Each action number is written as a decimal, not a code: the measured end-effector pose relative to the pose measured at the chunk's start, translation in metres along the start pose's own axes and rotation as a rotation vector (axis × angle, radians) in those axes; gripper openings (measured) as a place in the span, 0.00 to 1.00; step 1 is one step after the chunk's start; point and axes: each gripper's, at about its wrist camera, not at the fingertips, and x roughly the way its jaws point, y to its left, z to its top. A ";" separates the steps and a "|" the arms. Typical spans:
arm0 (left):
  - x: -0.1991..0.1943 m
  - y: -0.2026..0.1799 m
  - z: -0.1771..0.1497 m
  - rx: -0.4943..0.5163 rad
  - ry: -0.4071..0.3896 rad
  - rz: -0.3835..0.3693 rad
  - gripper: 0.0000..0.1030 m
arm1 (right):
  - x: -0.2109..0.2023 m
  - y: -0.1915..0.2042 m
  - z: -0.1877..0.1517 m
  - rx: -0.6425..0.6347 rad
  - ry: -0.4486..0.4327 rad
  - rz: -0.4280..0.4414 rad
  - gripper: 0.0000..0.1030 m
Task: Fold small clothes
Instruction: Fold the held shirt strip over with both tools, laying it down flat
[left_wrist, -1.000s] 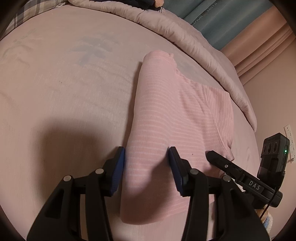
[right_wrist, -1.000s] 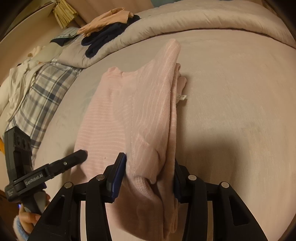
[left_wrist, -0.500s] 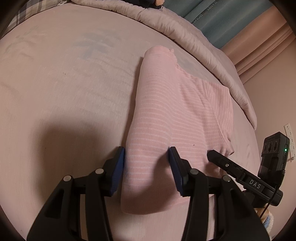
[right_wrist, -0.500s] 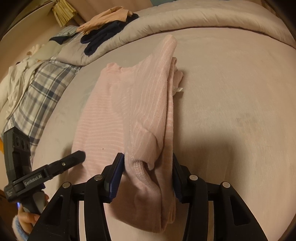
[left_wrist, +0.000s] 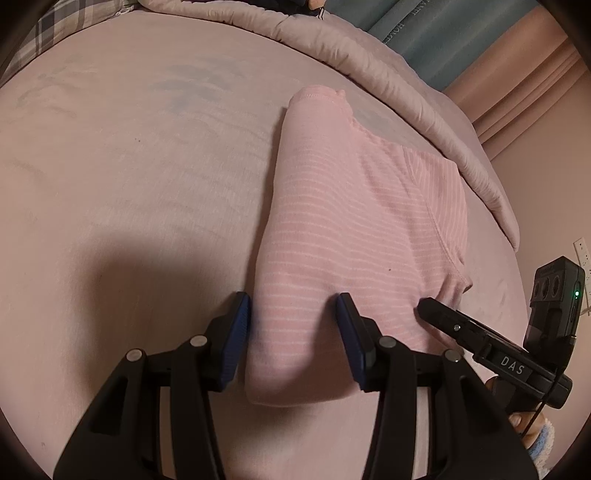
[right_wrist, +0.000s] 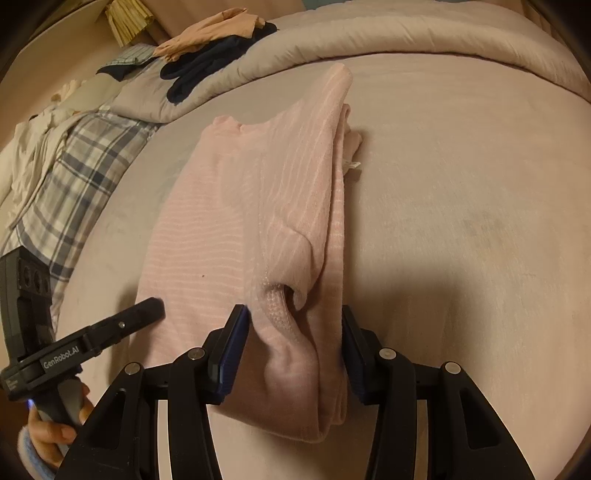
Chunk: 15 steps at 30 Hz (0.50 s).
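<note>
Pink striped garment (left_wrist: 354, 236) lies lengthwise mid-bedsheet (left_wrist: 129, 184), its 2 near corners each bracketed by half-spread jaws of left gripper (left_wrist: 293, 325) and right gripper (right_wrist: 293, 328); grip looks unsure, so both should pinch evenly before folding.

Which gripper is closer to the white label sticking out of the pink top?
Right. The right gripper straddles the folded edge of the pink top that the white label pokes from; the left gripper sits at the opposite edge.
</note>
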 end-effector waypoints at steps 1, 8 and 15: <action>0.000 0.000 0.000 0.000 0.000 0.000 0.47 | 0.000 0.000 0.000 -0.001 0.003 -0.003 0.47; -0.003 0.000 -0.006 0.005 0.000 0.007 0.47 | -0.001 0.001 -0.005 -0.005 0.010 -0.016 0.47; -0.006 0.004 -0.011 0.007 0.001 0.005 0.47 | -0.003 0.001 -0.007 -0.012 0.013 -0.029 0.47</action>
